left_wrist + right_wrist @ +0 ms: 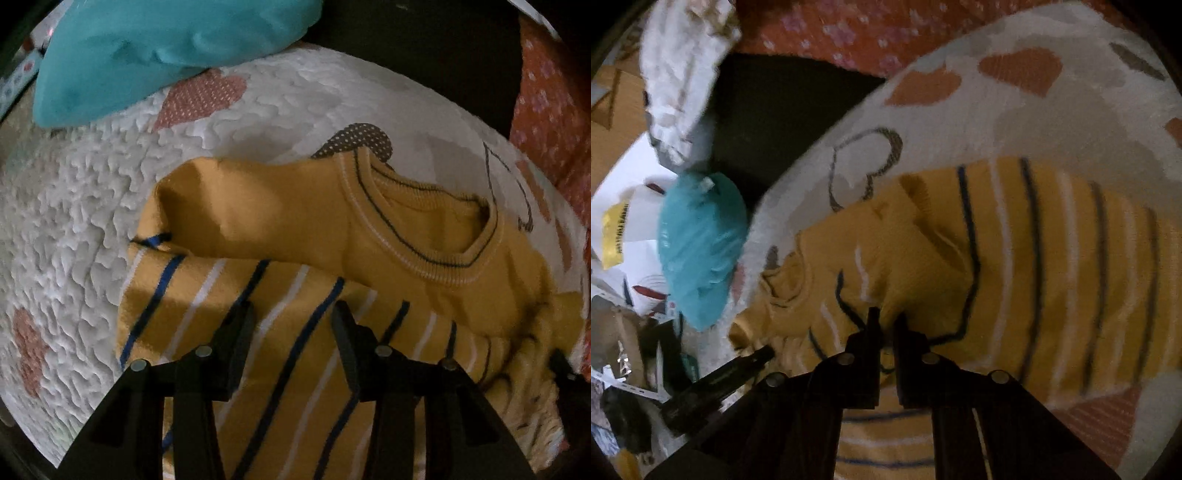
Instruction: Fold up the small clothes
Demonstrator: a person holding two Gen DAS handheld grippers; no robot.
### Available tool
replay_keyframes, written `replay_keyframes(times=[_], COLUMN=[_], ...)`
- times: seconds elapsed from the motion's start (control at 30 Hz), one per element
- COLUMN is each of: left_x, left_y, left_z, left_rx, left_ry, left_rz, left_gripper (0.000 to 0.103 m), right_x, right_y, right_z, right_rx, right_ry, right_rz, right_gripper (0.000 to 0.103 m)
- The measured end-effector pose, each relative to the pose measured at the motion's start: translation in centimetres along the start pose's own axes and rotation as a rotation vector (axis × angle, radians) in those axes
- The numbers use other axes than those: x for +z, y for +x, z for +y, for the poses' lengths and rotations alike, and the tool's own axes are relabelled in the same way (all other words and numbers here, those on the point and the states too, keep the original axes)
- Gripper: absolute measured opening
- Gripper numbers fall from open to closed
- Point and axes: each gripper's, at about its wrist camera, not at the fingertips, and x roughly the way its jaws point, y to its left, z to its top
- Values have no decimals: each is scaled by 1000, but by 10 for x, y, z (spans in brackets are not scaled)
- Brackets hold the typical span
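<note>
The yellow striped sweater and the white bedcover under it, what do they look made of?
The yellow striped sweater looks like soft matte knit, probably cotton or a blend: its collar is ribbed and it drapes in soft folds. The white bedcover looks like quilted fabric: its surface is puckered all over, with printed heart patches.

Sweater laid on a quilt

The sweater (332, 240) is spread on the quilt (74, 221), one sleeve folded across its body. A pillow (147, 55) is set behind it. Both grippers are held just above the sweater.
</note>
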Motion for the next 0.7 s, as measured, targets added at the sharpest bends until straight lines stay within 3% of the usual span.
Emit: replay_keyframes(times=[0.13, 0.27, 0.33, 0.37, 0.5, 0.63, 0.7], left_x=[-5, -9, -19, -23, -72, -132, -163], left_y=[-1, -13, -34, -47, -102, -126, -131], left_z=[-4, -5, -2, 0, 18, 37, 38], left_rx=[21, 21, 0, -11, -55, -101, -126], left_ry=[16, -12, -18, -17, -2, -43, -63], left_rz=[-15, 0, -8, -20, -68, -42, -15], left_gripper=[43, 43, 43, 43, 43, 47, 47], right_x=[-25, -41, -46, -47, -51, -58, -64], right_y=[-30, -45, -71, -86, -164, -238, -253], right_z=[-32, -60, -72, -79, -129, -198, -222], right_rx=[-45, 7, -7, -21, -110, -307, -337], right_ry=[27, 60, 53, 44, 55, 129, 195], right_rz=[-4, 29, 0, -10, -81, -163, -150], right_gripper=[6, 12, 26, 28, 30, 54, 54])
